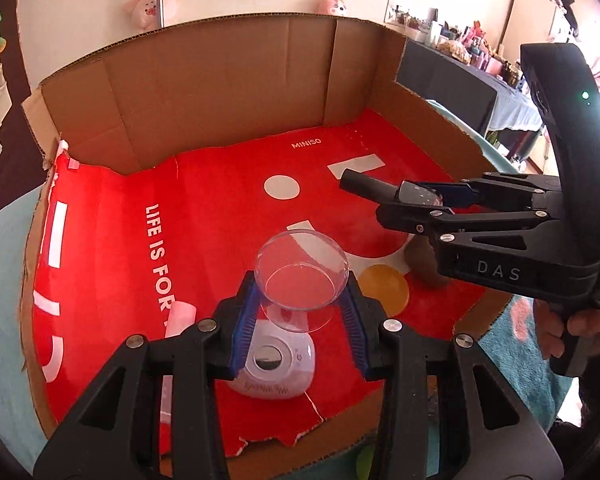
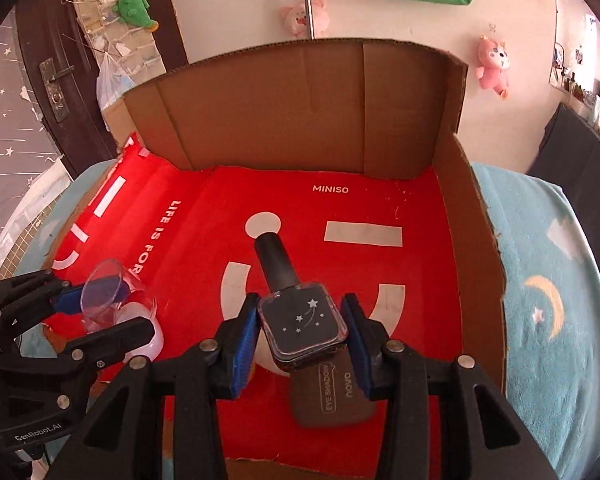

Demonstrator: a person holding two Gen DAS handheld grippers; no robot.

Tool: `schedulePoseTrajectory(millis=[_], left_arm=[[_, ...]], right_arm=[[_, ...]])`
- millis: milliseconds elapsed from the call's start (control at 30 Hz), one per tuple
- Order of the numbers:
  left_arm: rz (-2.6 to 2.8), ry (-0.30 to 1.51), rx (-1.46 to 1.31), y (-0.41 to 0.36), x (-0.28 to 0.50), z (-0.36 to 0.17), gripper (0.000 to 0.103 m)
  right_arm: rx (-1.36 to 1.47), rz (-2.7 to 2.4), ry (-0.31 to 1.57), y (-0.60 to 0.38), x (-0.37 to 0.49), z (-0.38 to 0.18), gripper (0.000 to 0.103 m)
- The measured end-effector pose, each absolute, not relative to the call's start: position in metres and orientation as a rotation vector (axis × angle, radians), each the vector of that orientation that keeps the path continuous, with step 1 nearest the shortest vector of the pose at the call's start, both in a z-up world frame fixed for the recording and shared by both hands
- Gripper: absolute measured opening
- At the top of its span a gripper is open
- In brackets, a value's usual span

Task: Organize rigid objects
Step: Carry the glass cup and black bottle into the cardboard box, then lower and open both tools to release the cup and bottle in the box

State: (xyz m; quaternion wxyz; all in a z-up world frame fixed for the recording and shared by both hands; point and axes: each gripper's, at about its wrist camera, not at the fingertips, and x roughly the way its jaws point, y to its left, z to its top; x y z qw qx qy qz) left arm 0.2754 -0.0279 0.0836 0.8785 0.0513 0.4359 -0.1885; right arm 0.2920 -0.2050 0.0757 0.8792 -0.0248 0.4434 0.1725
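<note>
My left gripper [image 1: 300, 292] is shut on a clear round cup [image 1: 300, 272], held above the red liner of a cardboard box [image 1: 220, 80]. Under the cup lies a white oval device [image 1: 274, 368]. My right gripper [image 2: 302, 308] is shut on a black square bottle with white stars [image 2: 304, 324]; its black cap [image 2: 274, 256] points away from me. A brown eyeshadow case [image 2: 332, 396] lies on the liner below it. Each gripper shows in the other's view: the right gripper [image 1: 396, 200] with the bottle [image 1: 364, 186], the left gripper [image 2: 104, 308] with the cup [image 2: 108, 292].
The box has tall cardboard walls [image 2: 300, 108] at the back and a lower one on the right. A pale tube [image 1: 180, 320] lies left of the white device. A blue blanket with a moon [image 2: 548, 300] surrounds the box. A hand [image 1: 580, 320] holds the right gripper's handle.
</note>
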Motion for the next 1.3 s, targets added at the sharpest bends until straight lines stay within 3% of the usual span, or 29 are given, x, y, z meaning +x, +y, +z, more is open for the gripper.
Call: schedulePoseTrajectory(millis=[667,1300], left_arm=[[-0.397,0.979,0.126,-0.04,0.308,0.056,0.038],[-0.379,0.979,0.184,-0.046,0.31,0.053,0.039]], right_arm=[[-0.158,0.367,1.038,-0.182,0.321,0.051,0.044],[-0.199,0.357,1.035,-0.169,0.319,0.048,0.044]])
